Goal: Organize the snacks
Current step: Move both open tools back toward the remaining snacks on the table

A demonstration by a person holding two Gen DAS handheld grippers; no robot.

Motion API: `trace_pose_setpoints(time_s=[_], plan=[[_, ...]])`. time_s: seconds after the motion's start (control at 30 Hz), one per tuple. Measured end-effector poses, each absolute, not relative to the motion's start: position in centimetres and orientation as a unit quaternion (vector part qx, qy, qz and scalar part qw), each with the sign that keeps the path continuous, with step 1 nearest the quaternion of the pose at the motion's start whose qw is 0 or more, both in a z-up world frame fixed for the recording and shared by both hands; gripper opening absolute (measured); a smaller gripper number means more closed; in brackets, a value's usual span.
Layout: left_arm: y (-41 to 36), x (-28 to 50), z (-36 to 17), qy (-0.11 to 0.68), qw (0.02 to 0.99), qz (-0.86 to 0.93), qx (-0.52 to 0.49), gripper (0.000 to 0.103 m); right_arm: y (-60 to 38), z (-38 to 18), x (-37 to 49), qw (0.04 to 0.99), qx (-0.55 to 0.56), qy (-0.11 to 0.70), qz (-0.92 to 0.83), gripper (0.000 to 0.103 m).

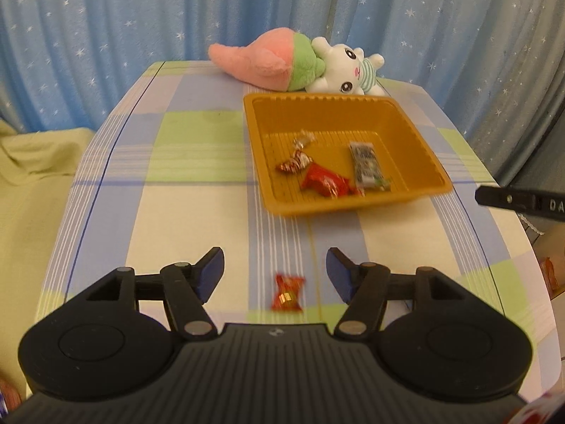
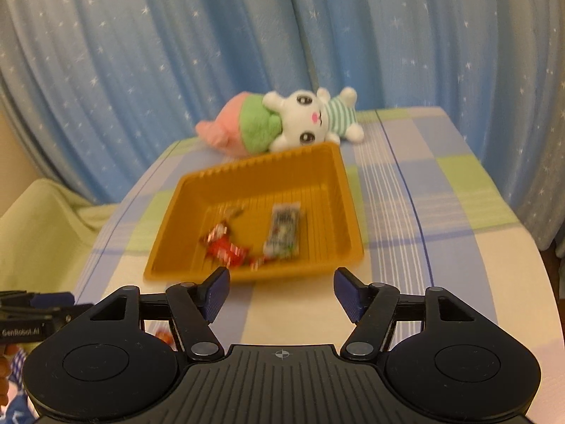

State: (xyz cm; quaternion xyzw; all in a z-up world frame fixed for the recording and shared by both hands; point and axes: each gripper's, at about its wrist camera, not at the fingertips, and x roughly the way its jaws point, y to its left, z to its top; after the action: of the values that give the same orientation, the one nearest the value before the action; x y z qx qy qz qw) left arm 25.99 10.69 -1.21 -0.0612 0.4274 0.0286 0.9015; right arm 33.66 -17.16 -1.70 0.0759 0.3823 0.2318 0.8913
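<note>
An orange tray [image 1: 416,134] sits mid-table and holds several wrapped snacks: a red packet [image 1: 326,180], a white-green bar [image 1: 367,166] and twisted candies [image 1: 295,162]. A small red candy [image 1: 287,292] lies on the cloth between the fingers of my open, empty left gripper [image 1: 275,270]. My right gripper [image 2: 280,289] is open and empty just in front of the tray [image 2: 335,180]. Its body shows at the right edge of the left wrist view [image 1: 522,202]. The left gripper shows at the left edge of the right wrist view [image 2: 35,312].
A carrot plush [image 1: 261,58] and a white bunny plush [image 1: 348,67] lie behind the tray at the table's far edge. A checked tablecloth [image 1: 190,190] covers the table. Blue starred curtains [image 1: 141,10] hang behind. A green cloth [image 1: 31,176] lies to the left.
</note>
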Motion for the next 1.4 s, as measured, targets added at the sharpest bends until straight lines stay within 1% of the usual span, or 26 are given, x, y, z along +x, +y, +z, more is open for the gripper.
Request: trace_pose_setpoints(time_s=[0.33, 0.73, 1.03, 1.4], plan=[[5.8, 18.9, -1.7, 0.439, 0.894, 0.053, -0.071, 0.062, -21.0, -3.1, 26.8, 0.872, 0.067, 0.406, 0.264, 0.066], [1.4, 12.2, -2.7, 0.448, 0.886, 0.084, -0.082, 0.062, -24.9, -5.2, 21.1, 0.856, 0.048, 0.424, 0.291, 0.066], [-1.0, 9.3, -3.4, 0.457, 0.880, 0.103, -0.080, 0.062, -26.9, -6.8, 18.2, 0.847, 0.035, 0.436, 0.302, 0.066], [-1.6, 8.2, -4.3, 0.470, 0.873, 0.111, -0.074, 0.062, -27.5, -8.7, 16.9, 0.842, 0.007, 0.444, 0.306, 0.066]])
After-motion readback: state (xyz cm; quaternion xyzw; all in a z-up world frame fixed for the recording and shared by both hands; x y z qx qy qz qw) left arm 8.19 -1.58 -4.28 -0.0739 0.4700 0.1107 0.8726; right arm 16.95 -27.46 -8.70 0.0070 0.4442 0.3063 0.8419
